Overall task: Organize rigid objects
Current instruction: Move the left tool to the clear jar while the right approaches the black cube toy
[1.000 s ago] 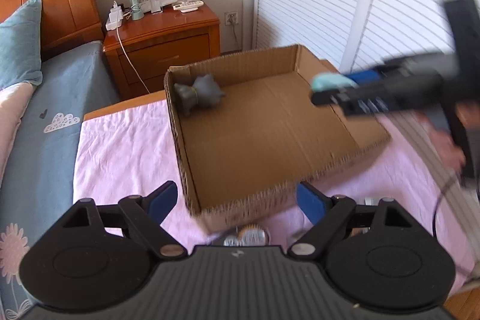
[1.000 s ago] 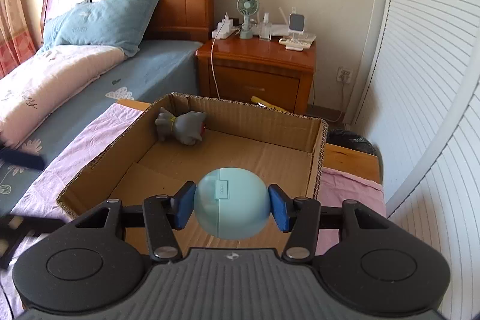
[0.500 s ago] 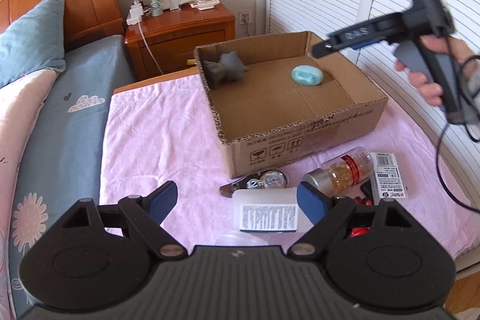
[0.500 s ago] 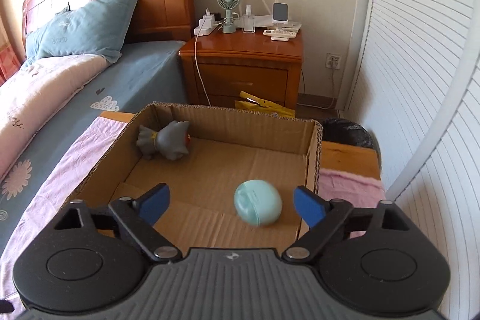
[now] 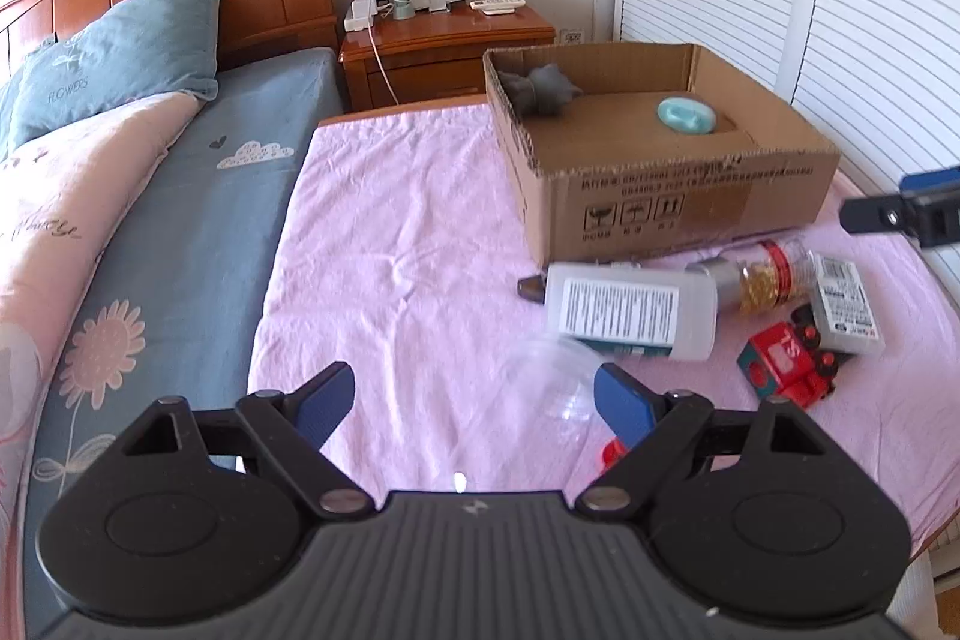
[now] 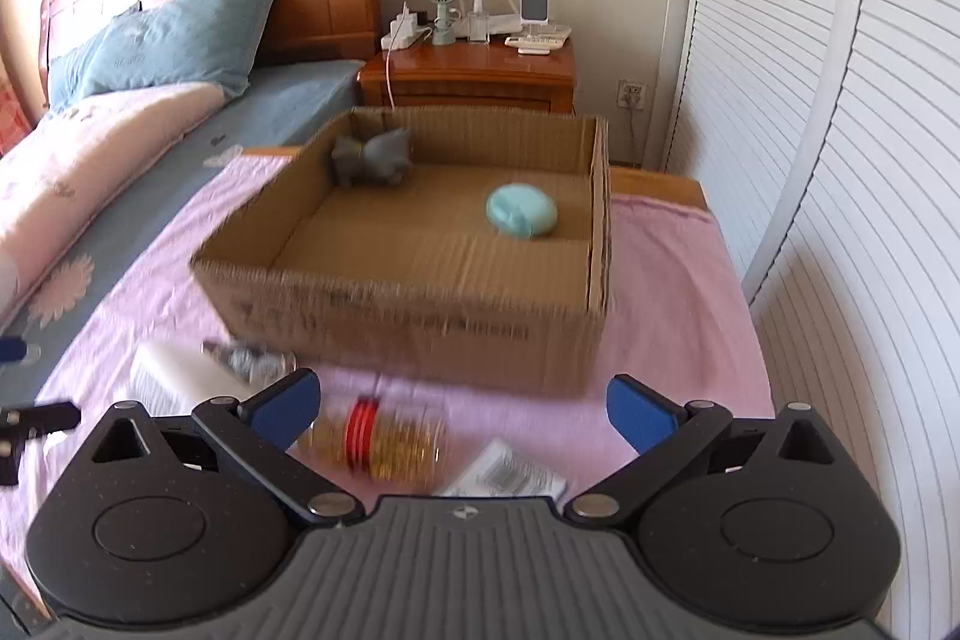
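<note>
Moments earlier the right gripper [image 6: 462, 409] had carried the pale teal egg-shaped plastic case [image 6: 521, 210], which now lay on the floor of the open brown cardboard box [image 6: 420, 322], apart from a grey toy figure [image 6: 372, 158]. Both grippers, the left gripper [image 5: 474, 394] included, had drawn back with jaws wide and empty. Likely next: a clear bottle of golden capsules [image 6: 384, 445] below the right gripper and a white labelled bottle [image 5: 630, 310] on the pink cloth [image 5: 390, 250].

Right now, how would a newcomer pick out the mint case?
Find the cardboard box on the pink cloth. Two things lie inside: a grey toy in the far left corner and the mint case toward the right wall. The case is the smooth, rounded, pale green one.
</note>
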`<state>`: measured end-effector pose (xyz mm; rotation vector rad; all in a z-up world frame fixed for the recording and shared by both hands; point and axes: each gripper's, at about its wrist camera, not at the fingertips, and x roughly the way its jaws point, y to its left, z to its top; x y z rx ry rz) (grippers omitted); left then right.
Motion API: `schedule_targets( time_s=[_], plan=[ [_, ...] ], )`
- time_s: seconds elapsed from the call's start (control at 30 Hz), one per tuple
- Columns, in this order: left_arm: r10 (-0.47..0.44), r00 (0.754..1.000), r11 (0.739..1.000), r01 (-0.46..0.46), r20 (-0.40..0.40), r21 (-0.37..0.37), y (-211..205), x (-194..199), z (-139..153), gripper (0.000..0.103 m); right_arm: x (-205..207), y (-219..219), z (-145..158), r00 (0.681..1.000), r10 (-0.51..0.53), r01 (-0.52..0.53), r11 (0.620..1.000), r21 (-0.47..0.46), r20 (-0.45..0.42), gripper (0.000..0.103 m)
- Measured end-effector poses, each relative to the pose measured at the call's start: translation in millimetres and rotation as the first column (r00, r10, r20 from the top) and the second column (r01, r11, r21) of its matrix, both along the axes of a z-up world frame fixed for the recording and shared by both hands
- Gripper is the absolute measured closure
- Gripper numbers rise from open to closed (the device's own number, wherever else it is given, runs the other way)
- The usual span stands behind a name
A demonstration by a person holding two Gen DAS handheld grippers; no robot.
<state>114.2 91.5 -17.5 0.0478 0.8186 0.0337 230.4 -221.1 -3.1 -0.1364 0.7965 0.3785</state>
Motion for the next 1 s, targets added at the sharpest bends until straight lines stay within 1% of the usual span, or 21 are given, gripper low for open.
schedule_targets(
  time_s=[0.1,0.23,0.33,0.43,0.5,0.6,0.7,0.77,0.83,1.0],
  plan=[
    [0.017,1.000,1.000,-0.017,-0.017,-0.026,0,-6,-13,0.016,-20,-3,-14,1.000,0.002,-0.002,1.000,0.005,-0.018,0.000],
    [0.040,0.998,0.998,-0.043,-0.048,-0.053,0,-13,-31,0.016,-39,-3,-25,1.000,0.013,-0.012,1.000,0.025,-0.012,0.000],
    [0.068,0.997,0.995,-0.070,-0.029,-0.078,4,-22,-36,0.015,-53,3,-30,0.999,0.038,-0.038,0.999,0.012,0.008,0.000],
    [0.085,0.996,0.992,-0.087,-0.028,-0.086,7,-29,-39,0.014,-67,10,-33,0.997,0.072,-0.072,0.997,-0.013,0.035,0.000],
    [0.078,0.996,0.994,-0.080,-0.030,-0.076,7,-33,-42,0.014,-72,15,-33,0.994,0.102,-0.101,0.995,-0.024,0.048,0.000],
    [0.100,0.994,0.993,-0.102,-0.033,-0.060,10,-34,-48,0.014,-78,20,-32,0.989,0.136,-0.134,0.990,-0.035,0.059,0.000],
    [0.119,0.992,0.989,-0.122,-0.044,-0.084,17,-35,-52,0.014,-81,25,-32,0.985,0.165,-0.164,0.986,-0.026,0.046,0.000],
    [0.116,0.992,0.987,-0.121,-0.049,-0.108,21,-37,-55,0.014,-82,30,-33,0.980,0.194,-0.193,0.981,-0.023,0.039,0.000],
    [0.117,0.992,0.986,-0.122,-0.054,-0.113,23,-39,-57,0.014,-85,36,-34,0.973,0.230,-0.230,0.973,-0.028,0.028,0.000],
    [0.163,0.985,0.982,-0.168,-0.058,-0.084,34,-44,-63,0.014,-91,58,-40,0.944,0.330,-0.330,0.943,-0.047,0.009,0.000]
  ],
)
